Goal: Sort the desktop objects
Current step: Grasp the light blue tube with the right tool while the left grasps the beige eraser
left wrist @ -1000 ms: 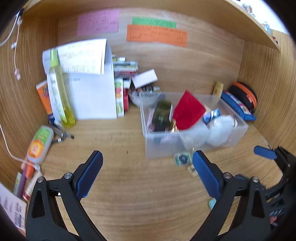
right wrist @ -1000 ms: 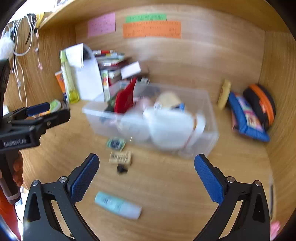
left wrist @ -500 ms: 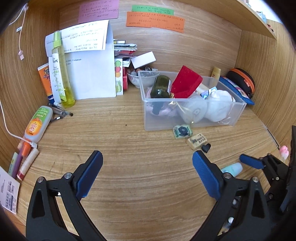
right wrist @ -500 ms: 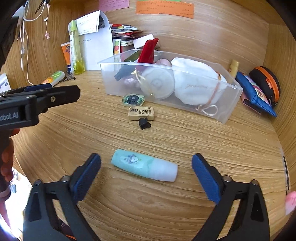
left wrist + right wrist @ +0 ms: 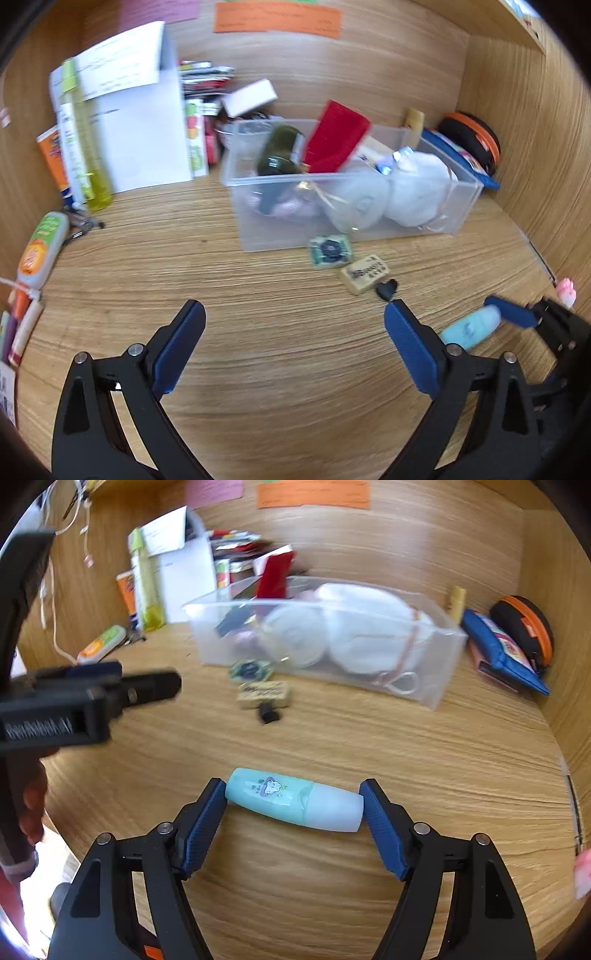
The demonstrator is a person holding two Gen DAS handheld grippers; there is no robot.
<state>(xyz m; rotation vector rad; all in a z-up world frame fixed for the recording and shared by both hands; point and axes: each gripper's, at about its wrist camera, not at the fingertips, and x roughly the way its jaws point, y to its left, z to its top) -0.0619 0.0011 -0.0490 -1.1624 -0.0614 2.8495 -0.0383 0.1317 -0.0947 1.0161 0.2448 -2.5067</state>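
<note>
The wooden desk [image 5: 424,746] carries a clear plastic bin [image 5: 439,672] at the far middle, already holding soft white pouches, with an eraser [image 5: 263,693] lying just near of it. Nearer still lies a small pale-blue bottle [image 5: 293,799], on its side, between the spread fingers of the right gripper [image 5: 293,808], whose pads sit at its two ends without yet pinching. It looks light, stiff and smooth, likely to roll, so a hold across its labelled middle seems safer than end to end; the left gripper [image 5: 293,343] hangs wide apart and empty at left.
</note>
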